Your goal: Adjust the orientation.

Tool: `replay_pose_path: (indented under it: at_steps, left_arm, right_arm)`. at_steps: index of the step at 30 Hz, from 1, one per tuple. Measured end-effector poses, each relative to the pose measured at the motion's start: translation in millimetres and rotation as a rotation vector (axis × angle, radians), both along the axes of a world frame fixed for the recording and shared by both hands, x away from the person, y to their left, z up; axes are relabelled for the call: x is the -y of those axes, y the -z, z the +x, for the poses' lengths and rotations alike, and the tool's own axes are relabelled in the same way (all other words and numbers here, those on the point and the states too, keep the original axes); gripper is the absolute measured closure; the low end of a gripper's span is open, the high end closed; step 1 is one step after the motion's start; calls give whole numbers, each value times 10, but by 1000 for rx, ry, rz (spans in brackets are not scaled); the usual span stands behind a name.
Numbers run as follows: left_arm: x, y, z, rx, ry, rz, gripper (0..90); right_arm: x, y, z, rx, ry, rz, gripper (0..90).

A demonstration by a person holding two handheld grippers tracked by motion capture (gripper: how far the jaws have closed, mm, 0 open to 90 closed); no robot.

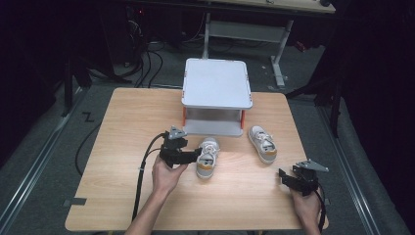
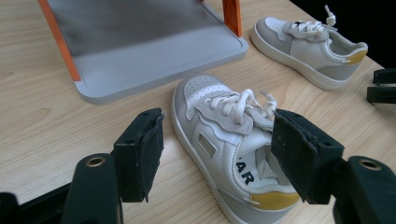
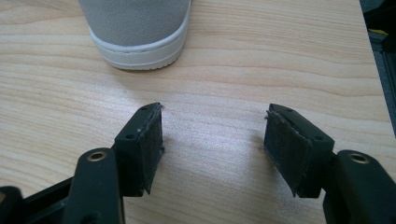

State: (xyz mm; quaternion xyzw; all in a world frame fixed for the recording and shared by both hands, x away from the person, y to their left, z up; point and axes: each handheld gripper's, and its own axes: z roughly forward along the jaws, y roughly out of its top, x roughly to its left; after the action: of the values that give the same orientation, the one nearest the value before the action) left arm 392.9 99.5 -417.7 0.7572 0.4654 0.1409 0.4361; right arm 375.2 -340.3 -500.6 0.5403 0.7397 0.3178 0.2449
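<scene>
Dark surroundings hide the background; left claw (image 2: 217, 154) gapes around the near shoe (image 2: 229, 144), right claw (image 3: 212, 149) open, empty.

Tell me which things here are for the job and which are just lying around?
For the job:
near shoe
far shoe
grey shelf
left gripper, open beside the near shoe
right gripper, open

Just lying around:
cables on the floor
desk behind the table

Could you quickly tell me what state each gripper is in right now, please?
Left gripper: open, holding nothing; the near shoe lies between its jaws, unpressed.
Right gripper: open, empty, above bare table.
</scene>
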Motion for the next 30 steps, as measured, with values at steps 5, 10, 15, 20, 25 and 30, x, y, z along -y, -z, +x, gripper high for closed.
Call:
replay_pose_path:
  at_steps: [5, 10, 15, 20, 25, 30]
  left_arm:
    - [-124, -94, -58, 23, -16, -18, 339]
    - [-239, -133, -115, 41, -33, -25, 338]
    - [-400, -154, -188, 52, -61, -22, 337]
    - [-508, -179, -237, 64, -81, -36, 336]
    - [-573, -188, -280, 70, -91, -42, 336]
    - [-615, -191, -312, 73, -98, -34, 336]
  right_arm:
    - [0, 0, -1, 0, 0, 0, 371]
    - [0, 0, -1, 0, 0, 0, 371]
    - [0, 0, 0, 0, 0, 0, 371]
    - [0, 0, -1, 0, 0, 0, 371]
    - [0, 0, -1, 0, 0, 0, 371]
    - [0, 0, -1, 0, 0, 0, 371]
